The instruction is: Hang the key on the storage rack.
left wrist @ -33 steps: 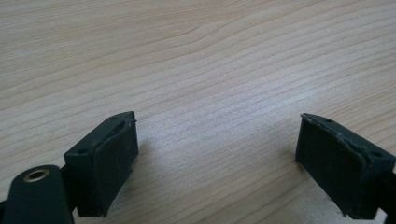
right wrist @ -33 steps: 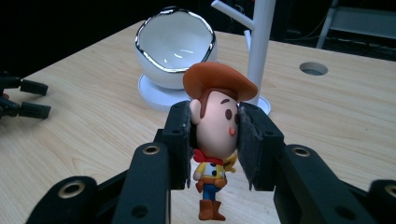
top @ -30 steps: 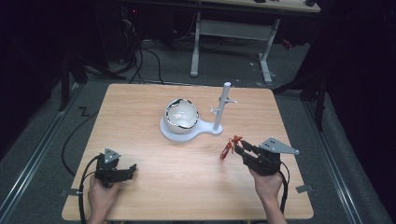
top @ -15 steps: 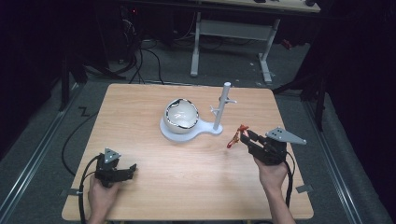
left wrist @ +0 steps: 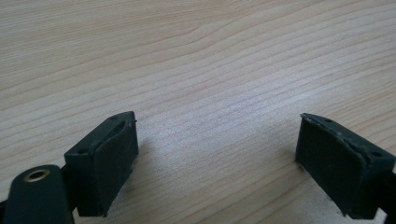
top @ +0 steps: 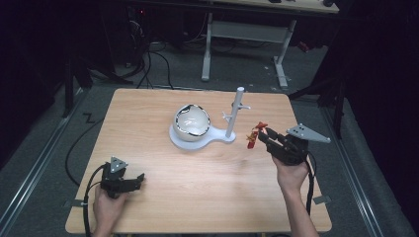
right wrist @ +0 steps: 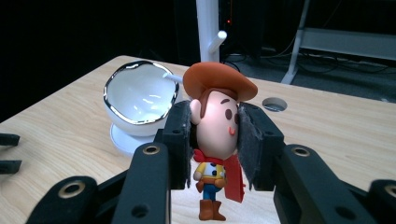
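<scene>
High view first: the right gripper (top: 263, 134) is seen at the right side of the table (top: 148, 113), raised in a hand (top: 291, 175), with a small cowboy figure (top: 254, 134) clamped at its tip; the figure is carried just to the right of the white stand (top: 236, 111), whose post rises from the same base as the white bowl (top: 191, 121), and it is judged that any coming move turns on this: the post and its short pegs lie ahead and to the left of the held figure, near but apart; the left gripper (top: 129, 180) is held low near the front left edge, well apart from the stand, so the right hand is by far the nearer. Left gripper view next: the two pads (left wrist: 109, 161) are spread wide over bare wood, with nothing between them. Right gripper view last: the jaws are closed on the head of the figure (right wrist: 219, 116), one pad (right wrist: 180, 140) against each side of it; the figure hangs upright, its long axis vertical, hat up and boots down, with a red tag at its side; the bowl (right wrist: 140, 100) with its silvery rim is seen beyond and to the left, the post (right wrist: 208, 28) straight behind the hat, roughly in line with the jaws; how much gap remains between figure and post cannot be told from this view.
</scene>
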